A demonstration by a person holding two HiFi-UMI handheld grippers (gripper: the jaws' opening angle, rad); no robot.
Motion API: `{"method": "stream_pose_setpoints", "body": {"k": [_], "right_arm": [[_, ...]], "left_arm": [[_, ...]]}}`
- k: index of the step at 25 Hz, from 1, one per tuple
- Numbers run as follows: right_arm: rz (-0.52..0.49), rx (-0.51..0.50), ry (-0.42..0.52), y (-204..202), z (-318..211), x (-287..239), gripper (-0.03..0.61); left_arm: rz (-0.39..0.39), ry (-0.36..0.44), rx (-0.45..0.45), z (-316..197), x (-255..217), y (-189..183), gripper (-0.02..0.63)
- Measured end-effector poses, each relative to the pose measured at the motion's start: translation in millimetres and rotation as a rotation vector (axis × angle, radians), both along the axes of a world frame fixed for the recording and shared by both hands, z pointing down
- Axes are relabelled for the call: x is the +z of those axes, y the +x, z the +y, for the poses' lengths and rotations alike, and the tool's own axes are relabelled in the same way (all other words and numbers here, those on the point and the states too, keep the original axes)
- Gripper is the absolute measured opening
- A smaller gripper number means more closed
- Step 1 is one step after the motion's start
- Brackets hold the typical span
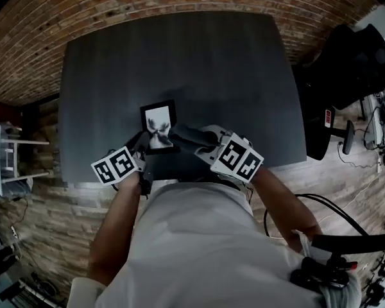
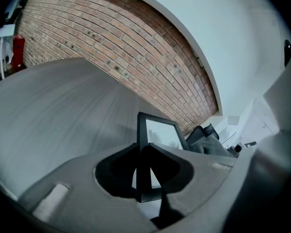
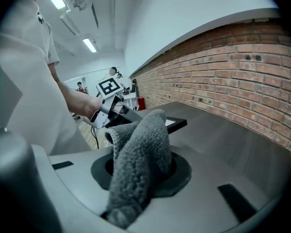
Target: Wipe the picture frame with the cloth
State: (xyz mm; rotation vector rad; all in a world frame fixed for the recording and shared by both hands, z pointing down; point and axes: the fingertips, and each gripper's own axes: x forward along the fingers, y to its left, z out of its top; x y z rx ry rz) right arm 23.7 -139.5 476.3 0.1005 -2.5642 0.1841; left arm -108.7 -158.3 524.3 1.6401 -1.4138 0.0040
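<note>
black picture frame (image 1: 159, 117), long axis away from person (image 1: 199, 249); left gripper (image 2: 144, 171) clamps it, right gripper (image 3: 141, 165) cloth (image 3: 138, 144)

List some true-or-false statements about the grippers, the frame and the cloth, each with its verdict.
1. The left gripper is shut on the picture frame. True.
2. The right gripper is empty. False: its jaws hold the grey cloth.
3. The frame sits at the far edge of the table. False: it is by the near edge, close to the person.
4. A brick wall stands beyond the table. True.
</note>
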Motion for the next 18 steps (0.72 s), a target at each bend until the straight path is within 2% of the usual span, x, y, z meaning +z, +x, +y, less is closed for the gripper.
{"method": "stream_pose_setpoints", "body": {"k": [2,7,10,18], "right_arm": [[0.021,-0.031,-0.017,-14.2,19.7,6.5,0.084],[0.044,-0.162,-0.065,-46.6,62.5,22.0,0.084],[0.075,-0.168,-0.071,-57.1,76.0,30.4,0.084],[0.125,-0.13,-0.023,-85.5,78.2,34.3,0.084]], "left_arm": [[-0.004,-0.005,-0.006,2.9,2.4,-13.9,0.075],[-0.025,-0.008,-0.123,30.0,8.9,-64.7,0.075],[-0.021,-0.014,-0.177,46.6,16.2,-94.3,0.075],[-0.072,-0.057,-0.378,82.2,44.6,-200.4,0.075]]}}
